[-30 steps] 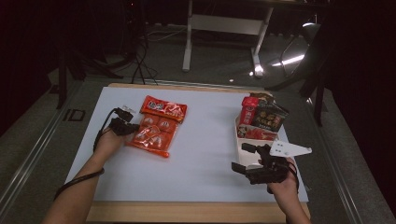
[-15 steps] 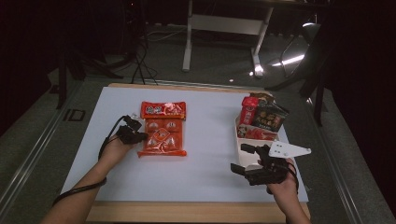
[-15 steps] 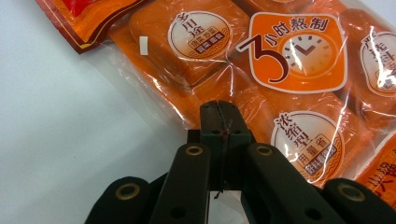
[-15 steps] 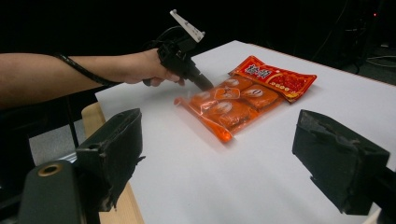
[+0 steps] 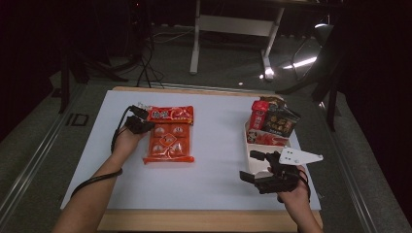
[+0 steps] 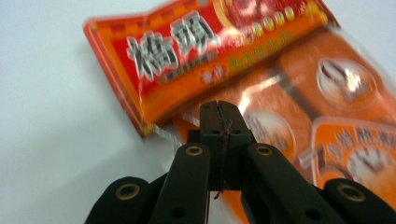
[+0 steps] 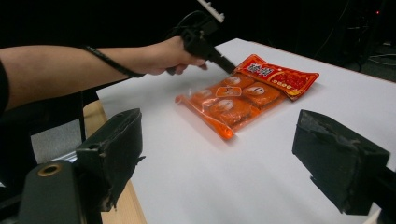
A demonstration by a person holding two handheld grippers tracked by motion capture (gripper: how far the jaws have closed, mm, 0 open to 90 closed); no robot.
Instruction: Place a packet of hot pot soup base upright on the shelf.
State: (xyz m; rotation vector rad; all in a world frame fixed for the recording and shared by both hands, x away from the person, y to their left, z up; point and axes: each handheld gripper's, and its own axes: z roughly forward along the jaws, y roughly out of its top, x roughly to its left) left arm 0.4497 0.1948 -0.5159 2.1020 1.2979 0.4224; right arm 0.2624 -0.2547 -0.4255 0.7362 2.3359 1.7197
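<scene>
Glossy plastic snack bag (image 6: 261, 93) with clear film edge; matt white table (image 5: 218, 160) with wooden edge; matt black left gripper (image 6: 219, 116).

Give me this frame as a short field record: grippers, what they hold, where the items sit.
left gripper: fingers shut on the edge of the orange snack bag
right gripper: fingers open, holding nothing, near the table's front right
snack bag: flat on the white table, left of centre, red header toward the far side
white tray: right side, holding several packets
packets: standing at the tray's far end
</scene>
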